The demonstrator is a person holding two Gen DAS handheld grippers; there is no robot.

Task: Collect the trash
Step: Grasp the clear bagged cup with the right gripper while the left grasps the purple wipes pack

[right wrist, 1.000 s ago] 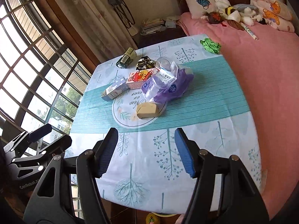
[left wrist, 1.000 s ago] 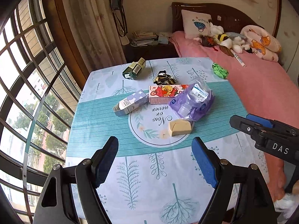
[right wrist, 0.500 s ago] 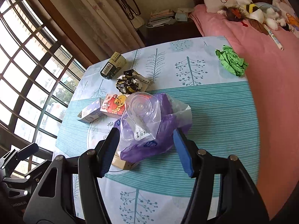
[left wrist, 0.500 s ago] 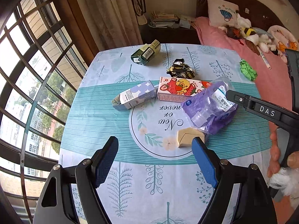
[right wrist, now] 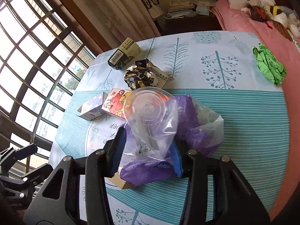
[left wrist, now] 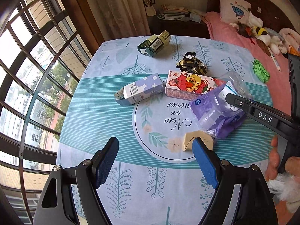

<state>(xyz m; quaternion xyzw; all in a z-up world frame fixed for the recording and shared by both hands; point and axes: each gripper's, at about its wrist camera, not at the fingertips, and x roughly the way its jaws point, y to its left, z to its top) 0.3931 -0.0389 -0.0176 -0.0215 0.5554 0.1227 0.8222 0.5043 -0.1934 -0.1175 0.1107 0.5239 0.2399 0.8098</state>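
near the surface's (left wrist: 105,123) middle, right gripper (right wrist: 148,150) fingers have just been closing, now clamped on the crumpled purple-and-clear plastic bag (right wrist: 168,131); left gripper (left wrist: 155,161) fingers apart; next, lift it clear.

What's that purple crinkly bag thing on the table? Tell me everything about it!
The purple bag is thin, crumpled plastic, part purple and part clear, with small round blue logos and a white printed label. A clear plastic cup sits in its see-through part. It lies on the leafy tablecloth, leaning against the strawberry carton and over a tan block. The right gripper has just been closing and now pinches its near end between blue pads.
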